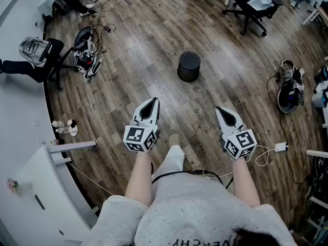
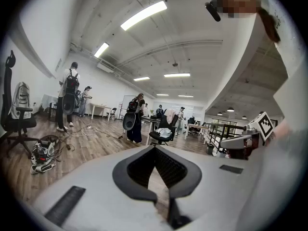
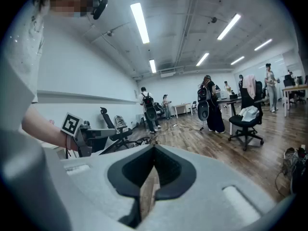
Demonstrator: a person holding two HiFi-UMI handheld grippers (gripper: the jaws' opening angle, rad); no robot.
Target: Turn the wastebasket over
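The black round wastebasket [image 1: 189, 66] stands alone on the wooden floor, well ahead of both grippers. I cannot tell whether its top face is a closed base or an opening. My left gripper [image 1: 152, 102] is held out level in front of the body, jaws shut and empty. The right gripper [image 1: 221, 110] hovers beside it at the same height, also shut with nothing in it. In the left gripper view the jaws of my left gripper [image 2: 154, 148] meet at a point; in the right gripper view my right gripper [image 3: 154, 147] does the same. Neither gripper view shows the wastebasket.
A black office chair [image 1: 43, 60] and a heap of bags and cables [image 1: 88, 47] lie at the left by a white desk [image 1: 31, 183]. Another chair [image 1: 253, 4] stands far right; a bag with cables [image 1: 288, 88] and a white charger [image 1: 280, 147] lie right. People stand in the distance [image 2: 70, 95].
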